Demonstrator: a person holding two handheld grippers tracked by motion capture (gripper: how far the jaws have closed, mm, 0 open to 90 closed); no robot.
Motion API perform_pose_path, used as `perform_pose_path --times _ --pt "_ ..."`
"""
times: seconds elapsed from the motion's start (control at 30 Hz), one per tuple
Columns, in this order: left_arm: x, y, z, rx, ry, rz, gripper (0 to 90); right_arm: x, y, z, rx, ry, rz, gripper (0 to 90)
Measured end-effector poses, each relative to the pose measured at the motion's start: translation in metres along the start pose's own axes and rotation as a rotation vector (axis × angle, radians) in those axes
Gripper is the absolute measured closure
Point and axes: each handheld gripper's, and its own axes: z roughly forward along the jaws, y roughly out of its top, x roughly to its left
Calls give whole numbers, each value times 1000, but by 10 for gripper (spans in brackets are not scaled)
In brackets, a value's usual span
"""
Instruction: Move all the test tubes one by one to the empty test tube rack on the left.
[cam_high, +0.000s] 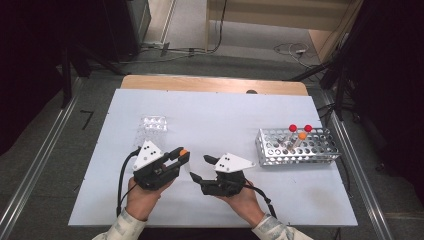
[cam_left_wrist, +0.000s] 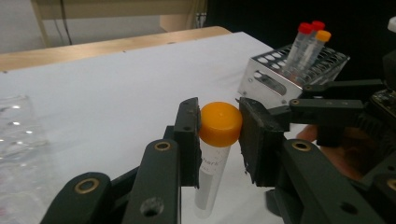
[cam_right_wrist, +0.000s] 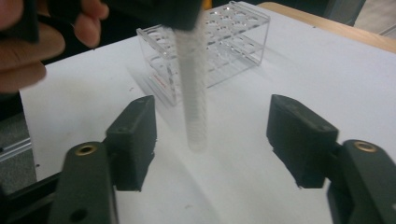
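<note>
- Left claw (cam_left_wrist: 219, 133) pinches the orange-capped tube (cam_left_wrist: 215, 156) by its cap, hanging upright above the tabletop (cam_high: 210, 115).
- Right claw (cam_right_wrist: 212, 140) stands spread around the tube's lower end, untouching; handover likely complete.
- Clear rack (cam_right_wrist: 215, 44) stands nearby, probably the destination.

Black tools (cam_high: 184, 156), brass-coloured screws, grey dotted plates, pale patterned sleeves.

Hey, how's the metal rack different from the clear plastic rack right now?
The metal rack is shiny perforated steel; the clear rack is see-through plastic. The metal rack holds three capped tubes, two red and one orange; I can see no tubes in the clear rack. The metal rack sits nearer the right gripper, the clear rack beyond the left gripper. Both stand on the white table and have rows of holes.
</note>
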Motion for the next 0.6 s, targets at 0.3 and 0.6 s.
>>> perform_pose_path --times 0.3,0.6 --pt "21 15 -25 -18 61 -39 698 -15 -2 -18 -18 -32 37 229" --pt "33 25 -44 -15 87 -49 698 -27 -7 -33 -22 -69 52 228"
